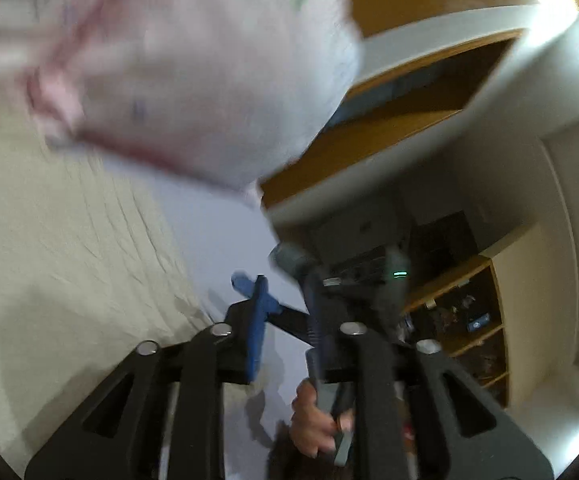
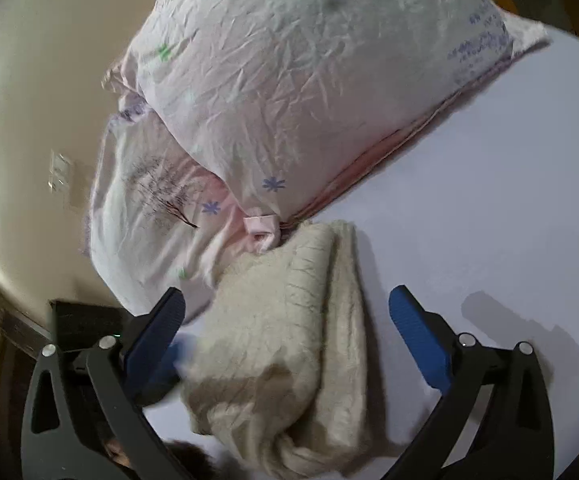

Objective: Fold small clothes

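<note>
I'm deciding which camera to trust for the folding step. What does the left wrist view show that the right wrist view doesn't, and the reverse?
Only the left wrist view shows the room: wooden shelves, the person's hand gripping the other gripper's handle, and a blurred pink-trimmed cloth close above.

Only the right wrist view shows the work clearly: the cream garment lying bunched between the open fingers of the right gripper, with the floral pillow beyond it.

Both show the white bed surface and cream fabric.
</note>
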A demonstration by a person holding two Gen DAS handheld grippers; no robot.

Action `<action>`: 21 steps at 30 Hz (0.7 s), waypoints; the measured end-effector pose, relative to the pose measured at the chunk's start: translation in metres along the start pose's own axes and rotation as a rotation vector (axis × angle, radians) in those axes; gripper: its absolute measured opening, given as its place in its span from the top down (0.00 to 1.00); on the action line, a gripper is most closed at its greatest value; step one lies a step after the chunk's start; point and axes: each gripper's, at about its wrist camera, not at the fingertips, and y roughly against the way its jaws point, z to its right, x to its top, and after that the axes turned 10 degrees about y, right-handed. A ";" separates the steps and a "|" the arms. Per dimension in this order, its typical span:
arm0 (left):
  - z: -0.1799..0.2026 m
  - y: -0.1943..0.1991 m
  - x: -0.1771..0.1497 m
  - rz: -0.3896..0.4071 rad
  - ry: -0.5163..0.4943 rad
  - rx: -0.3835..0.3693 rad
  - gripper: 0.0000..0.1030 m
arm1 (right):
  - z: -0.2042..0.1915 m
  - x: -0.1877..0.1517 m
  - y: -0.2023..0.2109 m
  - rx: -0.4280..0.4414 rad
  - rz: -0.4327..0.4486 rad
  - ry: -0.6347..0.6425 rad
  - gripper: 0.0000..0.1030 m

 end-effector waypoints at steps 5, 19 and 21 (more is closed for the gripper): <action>-0.022 0.094 -0.006 0.218 -0.053 0.342 0.27 | 0.005 0.008 -0.031 0.035 -0.143 -0.021 0.02; -0.095 0.078 -0.038 0.108 0.088 0.597 0.11 | 0.003 -0.014 -0.091 0.011 -0.331 0.074 0.46; -0.098 0.066 -0.033 0.088 0.086 0.524 0.29 | 0.004 -0.019 -0.088 0.050 -0.302 0.055 0.56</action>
